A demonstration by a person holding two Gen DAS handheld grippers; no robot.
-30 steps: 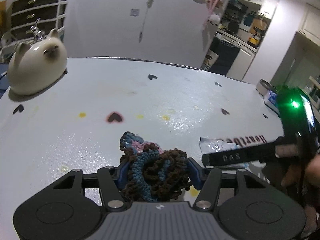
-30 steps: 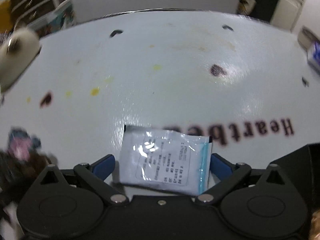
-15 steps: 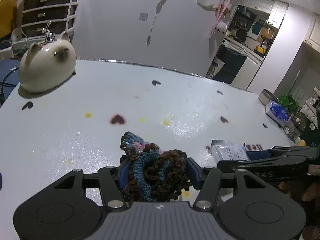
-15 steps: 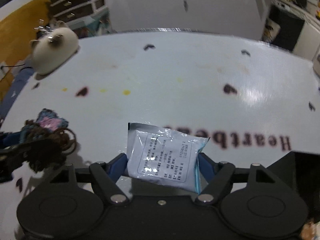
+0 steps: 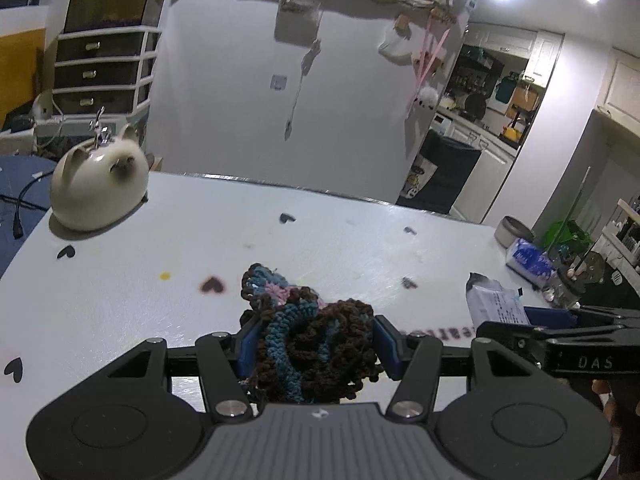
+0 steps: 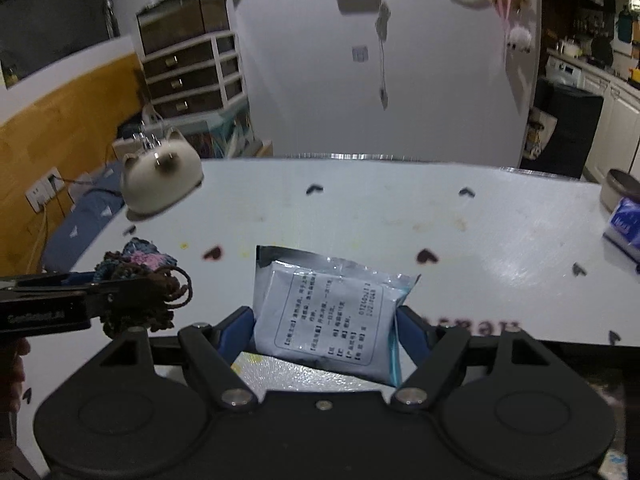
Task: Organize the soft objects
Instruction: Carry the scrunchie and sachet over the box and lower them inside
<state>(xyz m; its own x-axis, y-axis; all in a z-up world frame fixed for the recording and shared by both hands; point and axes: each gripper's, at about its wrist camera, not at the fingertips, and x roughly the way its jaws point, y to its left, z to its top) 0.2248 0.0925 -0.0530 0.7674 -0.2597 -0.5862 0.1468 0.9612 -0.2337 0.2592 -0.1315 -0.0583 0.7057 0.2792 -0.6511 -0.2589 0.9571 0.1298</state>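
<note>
My left gripper [image 5: 314,344] is shut on a crocheted yarn piece [image 5: 308,336] in brown, blue and pink, held above the white table [image 5: 120,300]. My right gripper [image 6: 326,330] is shut on a soft white and blue plastic pouch [image 6: 328,316] with printed text, also lifted off the table. In the left wrist view the pouch [image 5: 494,302] and right gripper [image 5: 560,330] show at the right. In the right wrist view the yarn piece [image 6: 140,280] and left gripper [image 6: 52,300] show at the left.
A cream cat-shaped plush [image 5: 98,182] sits at the table's far left corner. A blue tissue pack [image 5: 528,260] and a round tin [image 5: 514,232] stand at the far right edge. Heart stickers dot the table top. A drawer unit [image 5: 102,72] stands behind.
Both grippers have risen from the table with their loads. The right gripper closed on the pouch and lifted it; the views now tilt up toward the room.
</note>
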